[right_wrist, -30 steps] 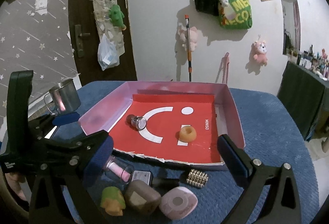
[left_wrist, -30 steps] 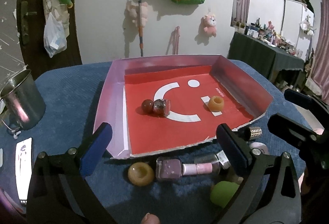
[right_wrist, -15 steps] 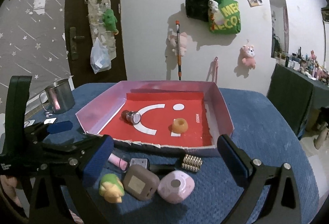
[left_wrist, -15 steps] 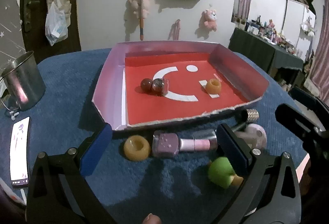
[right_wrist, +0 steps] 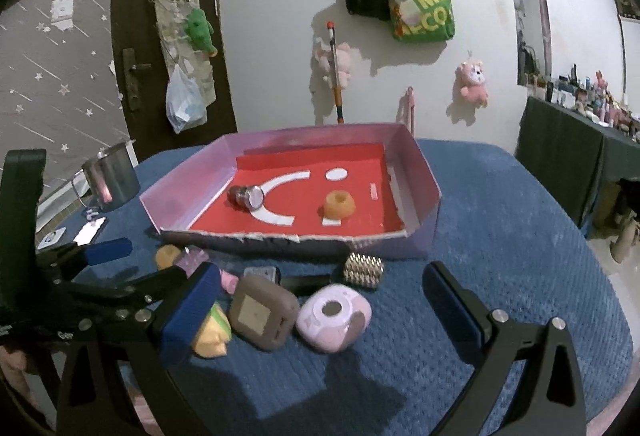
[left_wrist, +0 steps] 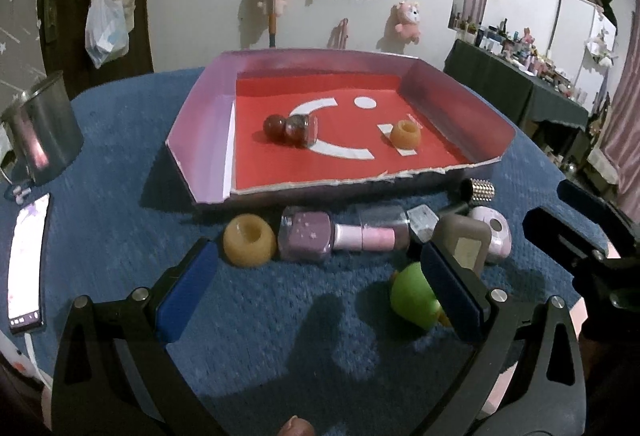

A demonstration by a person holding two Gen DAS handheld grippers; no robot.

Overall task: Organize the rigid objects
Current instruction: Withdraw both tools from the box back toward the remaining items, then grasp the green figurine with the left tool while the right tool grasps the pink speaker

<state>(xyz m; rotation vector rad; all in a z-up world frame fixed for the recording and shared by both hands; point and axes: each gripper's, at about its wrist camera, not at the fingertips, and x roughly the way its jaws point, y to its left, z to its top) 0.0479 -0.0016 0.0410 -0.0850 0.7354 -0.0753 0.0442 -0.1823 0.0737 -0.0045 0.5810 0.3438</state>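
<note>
Tray (left_wrist: 200, 131): it is sitting on the blue cloth (left_wrist: 280, 336), its near wall torn low, probably so that things are going in easily over that edge.
Already inside: an orange ring (left_wrist: 405, 134) at the right, and a dark ball (left_wrist: 273, 125) touching a small shiny jar (left_wrist: 301, 129) at the left.
Waiting row: a yellow ring (left_wrist: 249, 245), a polish bottle (left_wrist: 320, 238), a brown box (right_wrist: 264, 310), a pink box (right_wrist: 334, 316), a studded cap (right_wrist: 362, 270) and a green toy (left_wrist: 414, 300) are lying just beside the near wall, outside the tray, so most of the task looks not yet done.
Left claw (left_wrist: 318, 294): its fingers are standing wide apart, holding nothing and touching nothing; it is hovering near the yellow ring and the bottle.
Right claw (right_wrist: 320, 314): it is also wide apart and empty, hovering with the brown and pink boxes between its fingers, perhaps its target.
Mug (left_wrist: 40, 139): it is standing well apart at the far left.
</note>
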